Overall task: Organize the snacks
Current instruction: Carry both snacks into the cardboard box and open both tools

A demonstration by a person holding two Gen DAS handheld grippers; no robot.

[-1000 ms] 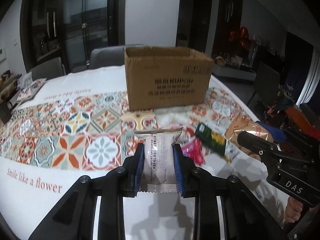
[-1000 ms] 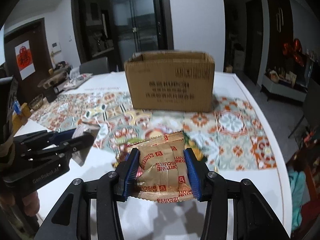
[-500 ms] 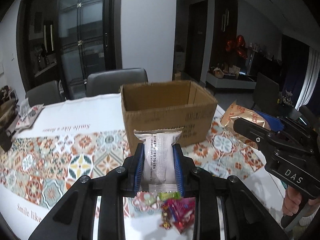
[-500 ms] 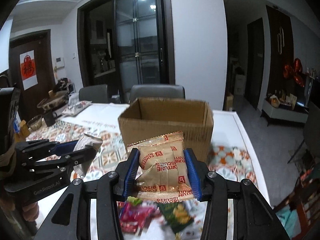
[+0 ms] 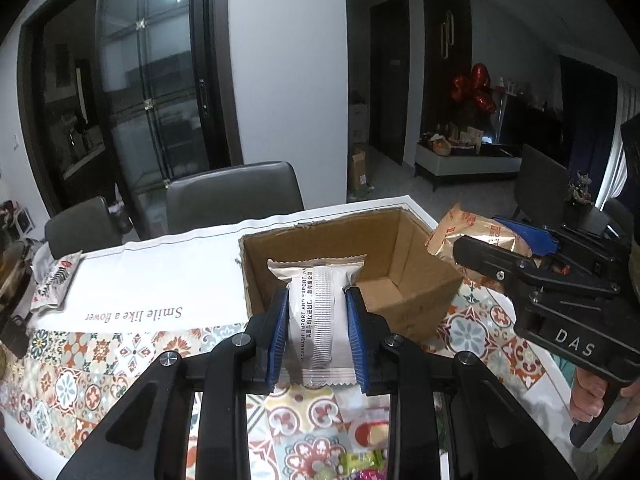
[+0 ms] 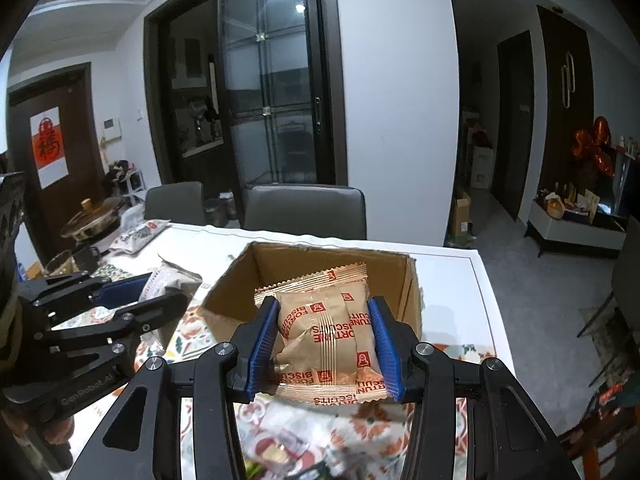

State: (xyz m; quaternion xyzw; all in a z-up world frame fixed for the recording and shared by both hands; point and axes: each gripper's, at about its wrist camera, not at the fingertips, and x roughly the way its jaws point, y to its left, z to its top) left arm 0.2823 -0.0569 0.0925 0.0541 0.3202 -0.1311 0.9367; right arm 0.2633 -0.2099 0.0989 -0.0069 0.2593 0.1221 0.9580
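Here, white snack packet (image 5: 318, 312) lengthwise, away from camera

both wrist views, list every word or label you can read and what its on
"Smile like a flower": tablecloth, upside down.
"DAS": side of the right gripper.
"GenRobot.AI": side of the left gripper.
"FORTUNE BISCUITS": gold packet in the right gripper, upside down.
"DANMASHI IMPORT AND EXPORT": white packet in the left gripper; its Chinese line is too small to read.
Cardboard box: print unreadable.

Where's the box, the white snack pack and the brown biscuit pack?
Box (image 5: 412, 280), left wrist view: inner side wall.
White snack pack (image 5: 318, 312), left wrist view: middle seam.
Brown biscuit pack (image 6: 324, 332), right wrist view: printed front.
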